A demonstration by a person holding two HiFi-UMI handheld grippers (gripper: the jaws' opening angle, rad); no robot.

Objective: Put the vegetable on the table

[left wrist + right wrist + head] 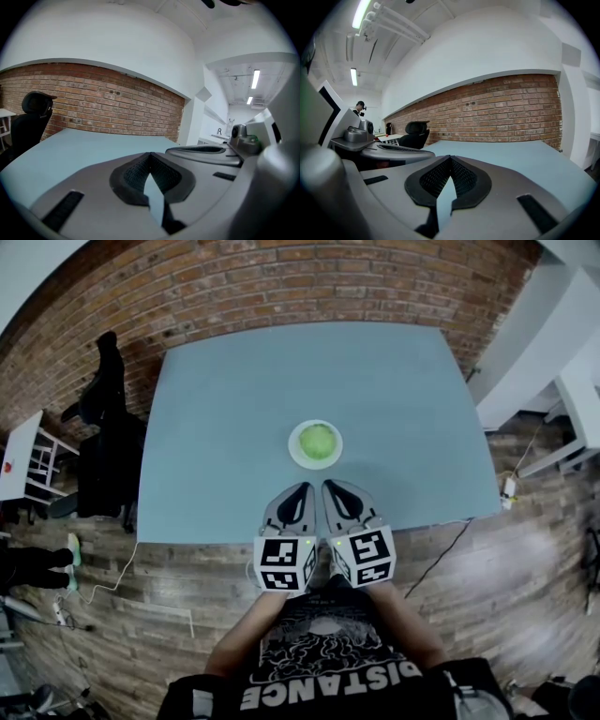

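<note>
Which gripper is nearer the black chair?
The left gripper; the black chair stands beyond the table's left edge, the right gripper lies farther from it.

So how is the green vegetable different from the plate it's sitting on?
The vegetable is green; the plate is white. The vegetable looks like a rounded lump, while the plate looks flatter. The plate is wider, so its rim shows all round the vegetable. The vegetable rests on the plate, but the plate rests on the blue table. Both look round from above.
</note>
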